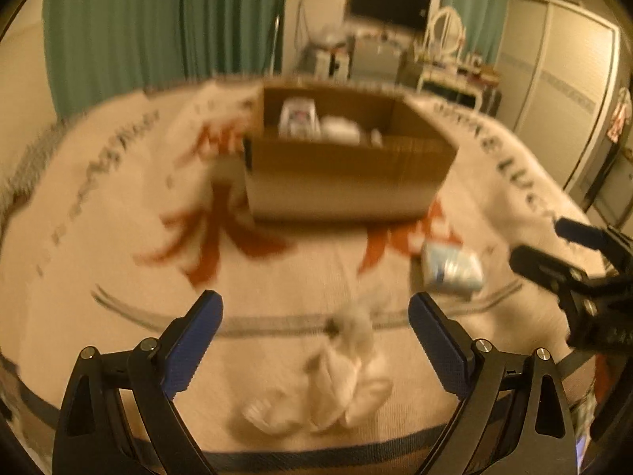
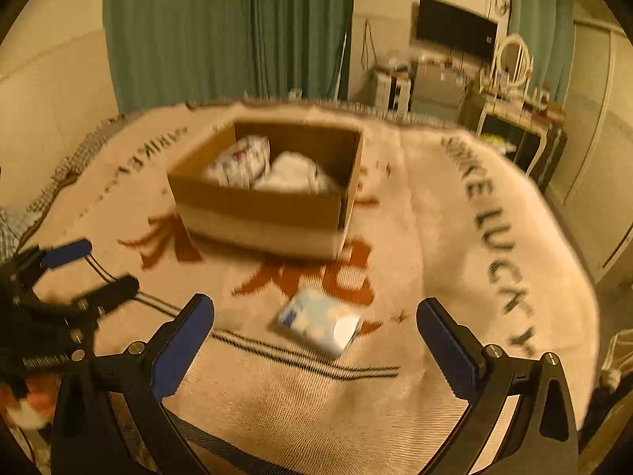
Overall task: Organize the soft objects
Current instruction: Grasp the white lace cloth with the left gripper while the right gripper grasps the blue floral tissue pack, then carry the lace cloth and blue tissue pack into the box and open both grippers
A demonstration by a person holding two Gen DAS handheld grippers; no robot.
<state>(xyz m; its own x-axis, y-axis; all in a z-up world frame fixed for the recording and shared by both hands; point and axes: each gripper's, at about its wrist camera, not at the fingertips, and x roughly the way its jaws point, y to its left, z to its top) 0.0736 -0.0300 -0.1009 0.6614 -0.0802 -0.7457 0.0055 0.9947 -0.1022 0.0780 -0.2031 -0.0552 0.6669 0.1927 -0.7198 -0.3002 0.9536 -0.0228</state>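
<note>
A brown cardboard box stands on the bed blanket and holds white soft packs; it also shows in the right wrist view. A white crumpled cloth lies just ahead of my open left gripper, between its fingers. A pale blue tissue pack lies ahead of my open right gripper, apart from it; the pack also shows in the left wrist view. The right gripper shows at the right edge of the left view, and the left gripper at the left of the right view.
The cream blanket with red characters and black lettering covers the bed. Green curtains hang behind. A dresser with a mirror and a wall TV stand at the far right. An orange and white soft thing sits at the lower left.
</note>
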